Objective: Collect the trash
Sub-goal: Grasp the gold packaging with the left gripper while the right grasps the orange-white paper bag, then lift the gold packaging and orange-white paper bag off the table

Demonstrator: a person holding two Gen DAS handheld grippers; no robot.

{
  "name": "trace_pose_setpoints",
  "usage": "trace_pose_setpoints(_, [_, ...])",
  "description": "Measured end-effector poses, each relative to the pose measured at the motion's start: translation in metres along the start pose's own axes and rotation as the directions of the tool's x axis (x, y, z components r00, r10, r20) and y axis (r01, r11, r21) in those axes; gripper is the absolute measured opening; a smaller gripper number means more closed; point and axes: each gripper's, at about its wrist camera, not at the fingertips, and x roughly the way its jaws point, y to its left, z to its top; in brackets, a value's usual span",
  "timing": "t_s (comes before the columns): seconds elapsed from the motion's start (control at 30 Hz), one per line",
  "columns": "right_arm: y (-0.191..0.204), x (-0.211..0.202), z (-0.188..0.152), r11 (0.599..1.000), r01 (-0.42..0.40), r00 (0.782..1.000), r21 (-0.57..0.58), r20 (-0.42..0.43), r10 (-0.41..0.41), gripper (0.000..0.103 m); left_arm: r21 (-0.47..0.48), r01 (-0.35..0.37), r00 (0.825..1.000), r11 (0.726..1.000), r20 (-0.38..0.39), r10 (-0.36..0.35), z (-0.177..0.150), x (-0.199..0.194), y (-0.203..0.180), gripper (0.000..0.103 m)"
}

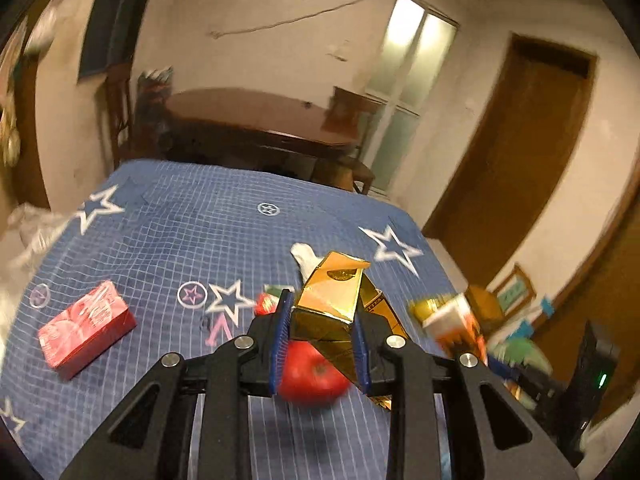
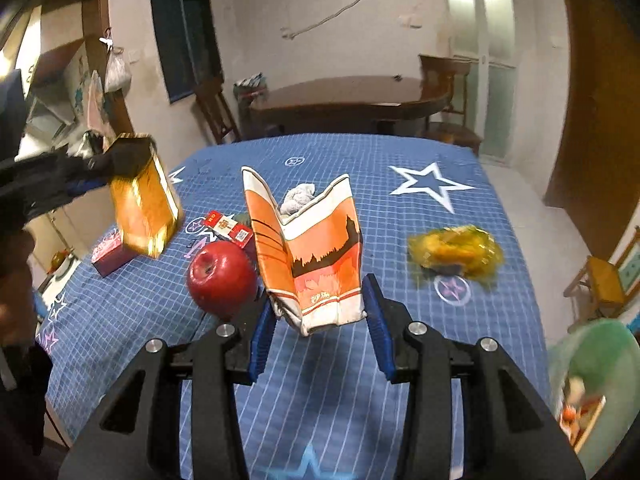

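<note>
My left gripper (image 1: 322,312) is shut on a crumpled gold box (image 1: 330,304), held up above the blue star tablecloth (image 1: 180,240). From the right wrist view the same gold box (image 2: 144,204) hangs at the left in the left gripper (image 2: 100,172). My right gripper (image 2: 320,296) is shut on a squashed orange-and-white carton (image 2: 316,256), lifted off the cloth. The carton (image 1: 448,316) shows blurred at the right of the left wrist view. On the cloth lie a crumpled tissue (image 2: 298,196), a yellow wrapper (image 2: 456,252) and a red cigarette pack (image 2: 230,230).
A red apple (image 2: 222,274) sits on the cloth by the carton. A red box (image 1: 86,328) lies at the left. A green bin (image 2: 592,360) with trash stands off the table's right edge. A dark wooden table (image 2: 348,96) and chairs stand behind.
</note>
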Motion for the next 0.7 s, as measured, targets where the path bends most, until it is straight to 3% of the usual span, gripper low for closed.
trace_pose_setpoints(0.3, [0.01, -0.06, -0.048, 0.995, 0.086, 0.992, 0.049, 0.093, -0.09, 0.04, 0.221, -0.067, 0.997, 0.973, 0.058, 0.055, -0.084, -0.048, -0.079, 0.029])
trace_pose_setpoints(0.53, [0.005, -0.08, -0.075, 0.984, 0.141, 0.978, 0.109, 0.138, -0.155, 0.04, 0.305, -0.138, 0.989, 0.942, 0.098, 0.113, -0.134, -0.055, -0.109, 0.029])
trace_pose_setpoints(0.7, [0.008, -0.081, -0.084, 0.983, 0.157, 0.976, 0.092, 0.137, -0.169, 0.041, 0.328, -0.146, 0.988, 0.933, 0.099, 0.12, -0.15, -0.052, -0.117, 0.029])
